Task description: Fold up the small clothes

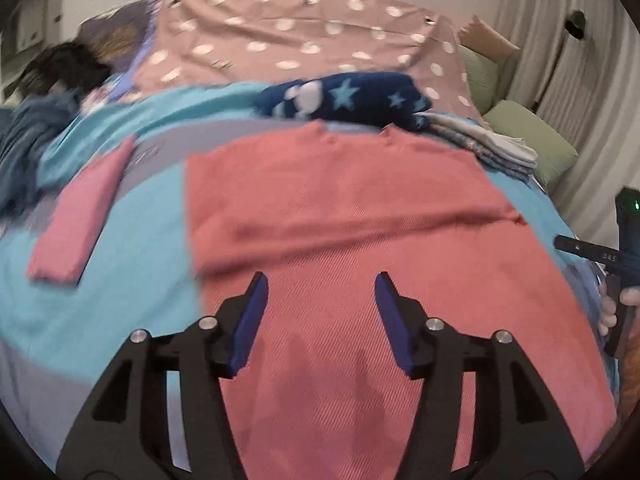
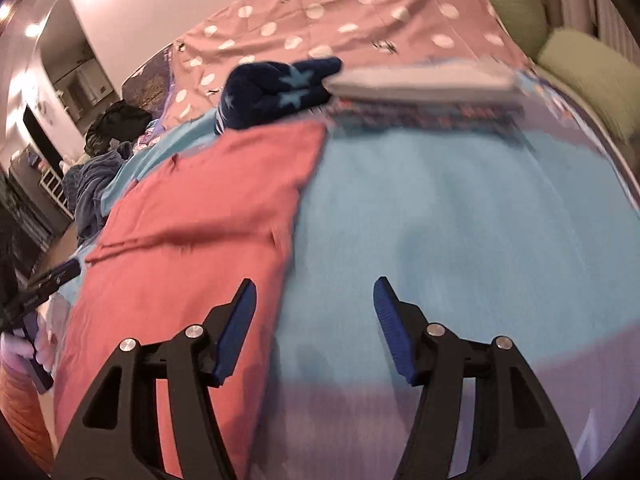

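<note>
We see red cloth (image 1: 360, 216) flat on bed (image 2: 460, 208), long way running near to far. Left claw (image 1: 322, 312) right above its near part, wide open, holding nothing. Right claw (image 2: 314, 316) over cloth's right edge, wide open, holding nothing. We think left claw nearer.

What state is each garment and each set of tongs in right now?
Left tongs: open, empty, over the coral garment.
Right tongs: open, empty.
Coral garment: spread flat, partly folded.
Pink item: folded.
Star-print navy garment: folded or bundled.
Patterned stack: folded.
</note>
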`<state>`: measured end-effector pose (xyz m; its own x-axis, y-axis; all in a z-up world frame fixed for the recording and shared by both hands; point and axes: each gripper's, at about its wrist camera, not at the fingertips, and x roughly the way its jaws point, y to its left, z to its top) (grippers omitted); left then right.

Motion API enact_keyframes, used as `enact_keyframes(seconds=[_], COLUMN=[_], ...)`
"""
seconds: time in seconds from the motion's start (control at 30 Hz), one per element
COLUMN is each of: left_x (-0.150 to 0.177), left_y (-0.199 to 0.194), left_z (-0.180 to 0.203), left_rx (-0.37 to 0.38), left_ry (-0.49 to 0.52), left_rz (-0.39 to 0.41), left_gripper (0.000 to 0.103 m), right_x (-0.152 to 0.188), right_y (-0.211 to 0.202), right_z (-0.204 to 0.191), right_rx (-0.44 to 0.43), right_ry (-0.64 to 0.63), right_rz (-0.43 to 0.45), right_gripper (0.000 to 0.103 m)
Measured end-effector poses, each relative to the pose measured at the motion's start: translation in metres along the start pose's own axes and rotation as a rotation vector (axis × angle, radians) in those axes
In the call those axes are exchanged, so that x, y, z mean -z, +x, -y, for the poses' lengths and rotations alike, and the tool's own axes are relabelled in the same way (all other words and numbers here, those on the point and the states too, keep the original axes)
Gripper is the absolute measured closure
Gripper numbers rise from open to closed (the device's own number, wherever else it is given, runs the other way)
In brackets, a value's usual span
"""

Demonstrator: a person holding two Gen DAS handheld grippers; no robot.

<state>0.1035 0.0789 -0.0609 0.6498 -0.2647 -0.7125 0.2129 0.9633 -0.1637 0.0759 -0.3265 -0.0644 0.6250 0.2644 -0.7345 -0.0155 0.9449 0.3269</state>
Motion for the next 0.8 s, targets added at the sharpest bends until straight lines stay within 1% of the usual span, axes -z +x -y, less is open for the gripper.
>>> enact_keyframes(seconds=[0.07,0.13,0.2,0.27,0.37,0.5,0.6,0.73,0.8], left_x=[0.027,0.047,0.069,0.089,0.113,0.129,0.142,0.162,0.170], left_y=[-0.016,-0.029,-0.043,-0.054,-0.068,-0.082,-0.093,-0.107,-0.113], left_z=[-0.015,-0.024,-0.031,-0.034,-0.034,-0.031,-0.023,-0.012,-0.008], left_rx=[-0.025,-0.029,-0.014,0.025,0.067,0.117,0.146,0.211,0.243], left_ry=[-0.049,-0.079,-0.115,-0.151,-0.175,-0.190,-0.176,-0.166,-0.178], left_rz=[-0.025,-0.036,-0.050,-0.061,-0.053,-0.056,-0.061,-0.068,-0.072], left_gripper=[0.046,0.046,0.046,0.046,0.046,0.047,0.047,0.047,0.047], right_x=[0.018,0.035,0.046,0.058,0.076,0.106,0.127,0.149,0.158], right_y=[-0.012,-0.023,-0.032,-0.041,-0.049,-0.062,-0.075,-0.092,-0.100], right_z=[0.004,0.004,0.001,-0.004,-0.011,-0.022,-0.026,-0.028,-0.028], right_rx=[-0.039,-0.086,-0.116,-0.138,-0.168,-0.204,-0.229,-0.264,-0.270], right_ry=[0.051,0.083,0.095,0.102,0.102,0.099,0.109,0.129,0.135], right_rz=[-0.005,-0.007,-0.011,-0.017,-0.030,-0.041,-0.037,-0.039,-0.041], right_gripper=[0.042,0.042,0.042,0.042,0.042,0.042,0.041,0.041,0.041])
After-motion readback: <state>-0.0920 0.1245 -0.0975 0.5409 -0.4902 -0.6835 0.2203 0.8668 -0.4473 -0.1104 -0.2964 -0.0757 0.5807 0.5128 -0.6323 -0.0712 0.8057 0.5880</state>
